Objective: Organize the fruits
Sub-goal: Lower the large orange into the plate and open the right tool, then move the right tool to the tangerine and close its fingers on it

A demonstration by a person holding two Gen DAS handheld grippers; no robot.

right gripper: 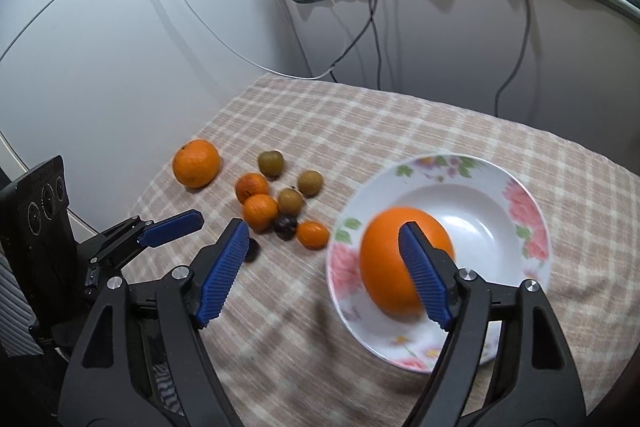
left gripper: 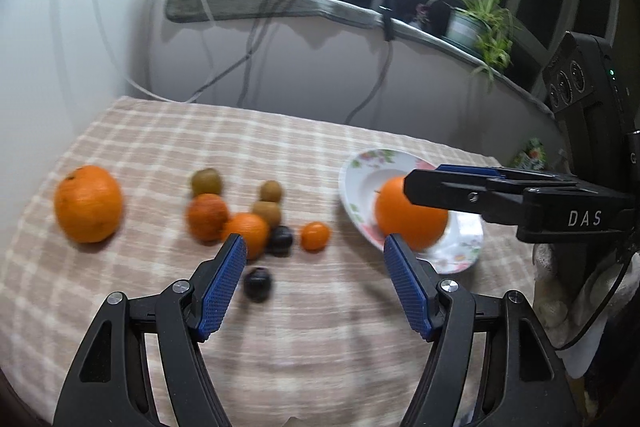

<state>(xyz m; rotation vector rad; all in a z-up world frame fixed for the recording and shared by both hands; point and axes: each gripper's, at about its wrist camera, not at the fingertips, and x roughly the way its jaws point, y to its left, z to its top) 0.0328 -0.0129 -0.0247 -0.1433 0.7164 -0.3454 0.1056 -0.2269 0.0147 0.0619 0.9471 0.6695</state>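
A: Starting at the left, what's on the checked tablecloth (left gripper: 168,131)?

B: A big orange (left gripper: 88,203) sits alone at the far left. Right of it is a cluster: three kiwis (left gripper: 206,181), two mandarins (left gripper: 207,217) touching each other, two dark plums (left gripper: 280,239), and a small mandarin (left gripper: 315,235) at the cluster's right edge.

A: And the left gripper (left gripper: 314,283)?

B: Its blue pads (left gripper: 222,291) stand wide apart above the cloth with nothing between them; one plum lies just beside the left pad.

A: Further right?

B: A floral plate (right gripper: 532,227) holds one large orange (right gripper: 390,267), lying against its near-left side.

A: Does the right gripper (right gripper: 324,271) hold it?

B: No. Its jaws are spread wide and empty; the right finger (right gripper: 424,279) passes in front of the orange, but whether it touches I can't tell.
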